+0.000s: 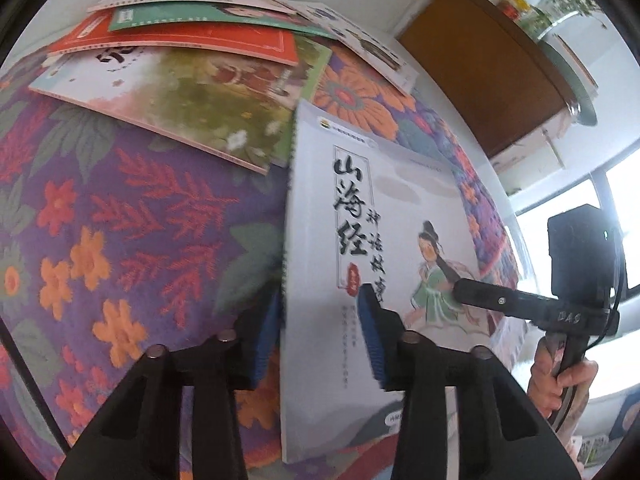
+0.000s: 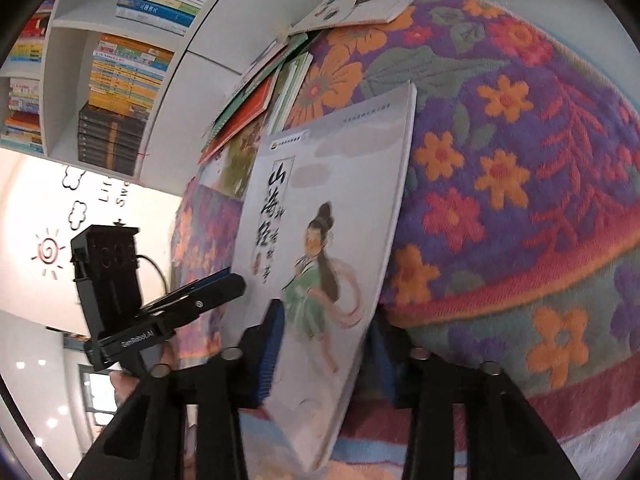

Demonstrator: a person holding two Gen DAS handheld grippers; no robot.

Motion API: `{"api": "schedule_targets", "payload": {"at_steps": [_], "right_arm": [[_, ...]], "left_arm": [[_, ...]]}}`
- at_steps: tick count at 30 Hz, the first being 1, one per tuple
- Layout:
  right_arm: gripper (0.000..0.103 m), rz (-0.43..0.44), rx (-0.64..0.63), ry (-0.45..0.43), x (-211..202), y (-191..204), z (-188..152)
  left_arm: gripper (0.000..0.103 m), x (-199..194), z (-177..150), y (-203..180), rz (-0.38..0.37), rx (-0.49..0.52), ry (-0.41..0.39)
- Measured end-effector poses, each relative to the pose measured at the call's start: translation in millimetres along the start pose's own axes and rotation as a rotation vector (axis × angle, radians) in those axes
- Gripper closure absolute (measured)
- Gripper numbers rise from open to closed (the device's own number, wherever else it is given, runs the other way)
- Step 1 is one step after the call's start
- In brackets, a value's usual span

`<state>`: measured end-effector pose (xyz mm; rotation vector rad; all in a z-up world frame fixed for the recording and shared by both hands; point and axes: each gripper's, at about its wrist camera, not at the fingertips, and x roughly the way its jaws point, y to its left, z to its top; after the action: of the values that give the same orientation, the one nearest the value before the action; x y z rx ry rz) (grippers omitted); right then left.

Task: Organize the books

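A thin white book (image 1: 384, 208) with black calligraphy and a figure in green is raised at a tilt over the floral cloth (image 1: 120, 208). My left gripper (image 1: 320, 336) is shut on its spine side, one blue pad on the cover and the other behind the edge. In the right wrist view the same book (image 2: 332, 184) stands between the blue pads of my right gripper (image 2: 326, 356), which is shut on its lower edge. The right gripper (image 1: 480, 296) also shows in the left wrist view at the book's far side, held by a hand (image 1: 560, 384).
A loose pile of books (image 1: 192, 60) lies fanned on the cloth behind the white book. A white bookshelf (image 2: 108, 80) packed with books stands at the upper left of the right wrist view. A wooden cabinet (image 1: 480, 60) with a plant is beyond the table.
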<state>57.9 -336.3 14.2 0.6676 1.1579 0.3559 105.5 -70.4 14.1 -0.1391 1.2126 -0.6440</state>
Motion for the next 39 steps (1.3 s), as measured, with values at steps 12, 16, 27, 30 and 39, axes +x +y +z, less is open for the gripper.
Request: {"api": "schedule_targets", "payload": {"at_steps": [12, 16, 27, 30, 39], "right_arm": [[0.085, -0.130, -0.129, -0.038, -15, 35, -12], [0.085, -0.150, -0.162, -0.039, -21, 44, -19], [0.085, -0.102, -0.210, -0.017, -31, 65, -42], [0.085, -0.107, -0.229, -0.020, -34, 75, -47], [0.085, -0.105, -0.299, -0.020, -30, 107, -58]], "left_arm": [[0.070, -15, -8, -26, 0.009, 0.069, 0.008], [0.070, -17, -12, -30, 0.004, 0.082, 0.009], [0.070, -48, -26, -42, -0.017, 0.123, -0.017], [0.069, -59, -30, -42, -0.014, 0.131, -0.033], [0.069, -87, -43, -31, -0.013, 0.119, -0.077]]}}
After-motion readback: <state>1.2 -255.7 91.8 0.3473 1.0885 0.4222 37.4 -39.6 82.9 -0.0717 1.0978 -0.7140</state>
